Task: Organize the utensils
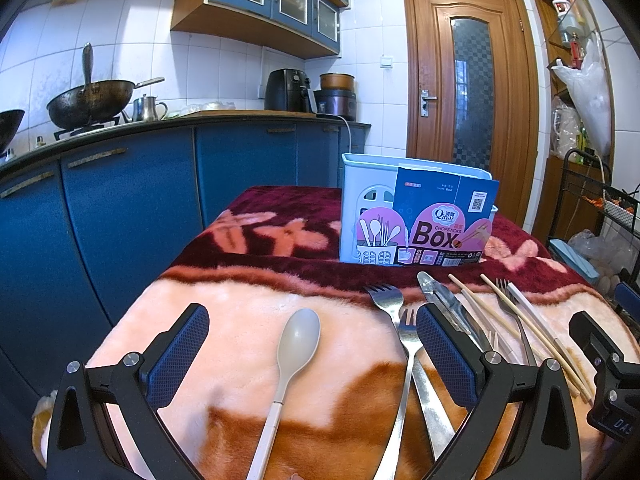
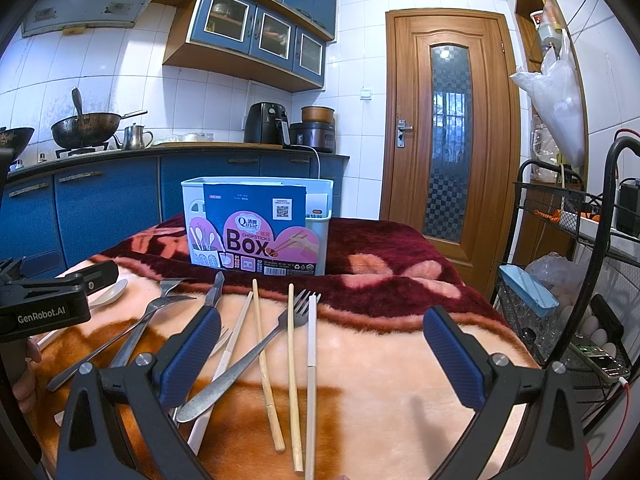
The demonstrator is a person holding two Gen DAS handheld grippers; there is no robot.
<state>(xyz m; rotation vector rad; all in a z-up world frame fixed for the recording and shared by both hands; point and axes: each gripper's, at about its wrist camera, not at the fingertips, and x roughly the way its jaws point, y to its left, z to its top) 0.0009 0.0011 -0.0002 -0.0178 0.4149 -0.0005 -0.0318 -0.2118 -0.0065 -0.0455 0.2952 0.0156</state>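
A pale blue utensil box (image 1: 356,208) with a "Chopsticks Box" card stands at the back of the blanket-covered table (image 1: 240,300). My left gripper (image 1: 312,320) is open, low over the blanket. A grey spoon (image 1: 300,336) with a white handle lies between its fingers. Two steel forks (image 1: 386,298) and a steel knife (image 1: 440,292) lie by its right finger. My right gripper (image 2: 323,316) is open too. Between its fingers lie two wooden chopsticks (image 2: 292,340), a white chopstick (image 2: 312,340) and a fork (image 2: 256,356). The box (image 2: 256,228) stands beyond them.
Blue kitchen cabinets (image 1: 120,200) with a wok (image 1: 90,100) run along the left. A wooden door (image 1: 472,92) is behind the table. A black wire rack (image 2: 560,216) and a phone (image 2: 604,364) are close on the right. A hand (image 2: 24,392) holds the left gripper's handle.
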